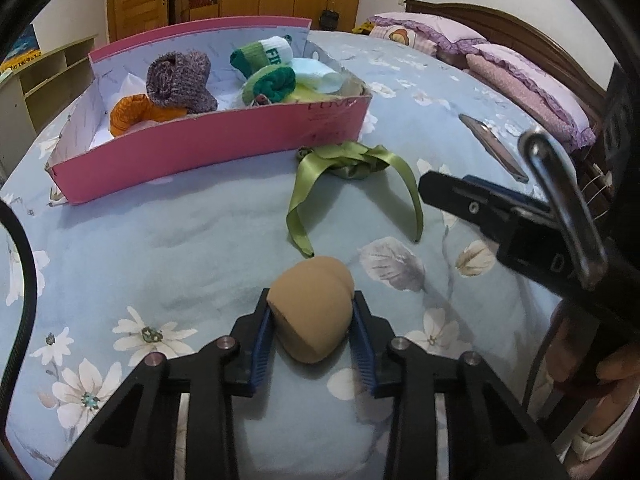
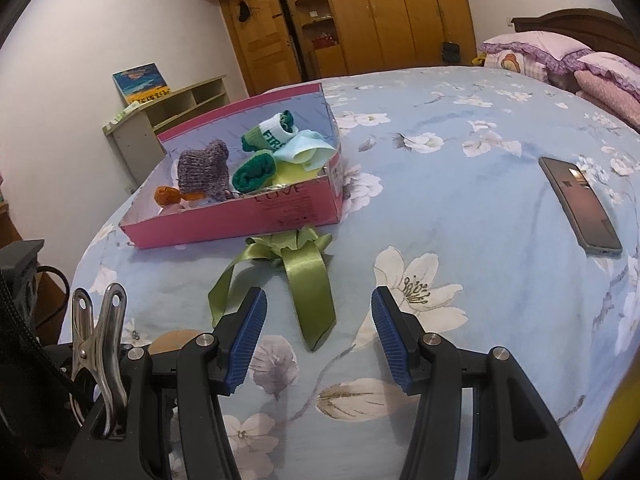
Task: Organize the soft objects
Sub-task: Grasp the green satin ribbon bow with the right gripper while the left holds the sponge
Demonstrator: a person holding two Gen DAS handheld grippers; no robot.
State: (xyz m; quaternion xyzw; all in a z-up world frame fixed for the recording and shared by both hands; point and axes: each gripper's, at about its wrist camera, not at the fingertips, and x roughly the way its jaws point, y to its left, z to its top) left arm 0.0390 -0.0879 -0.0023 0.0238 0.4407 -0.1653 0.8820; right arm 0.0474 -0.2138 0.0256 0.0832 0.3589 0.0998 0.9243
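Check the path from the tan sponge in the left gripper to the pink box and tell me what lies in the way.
The green ribbon lies on the bedspread between the tan sponge and the near wall of the pink box. It is flat, so a lifted carry should pass over it. The left gripper has the sponge between its pads.

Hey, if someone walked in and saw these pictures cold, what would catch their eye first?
Probably the pink box on the flowered bedspread, stuffed with rolled socks. Next, the tan sponge pinched in the left gripper up close, with a green ribbon lying between it and the box, ahead of the open right gripper.
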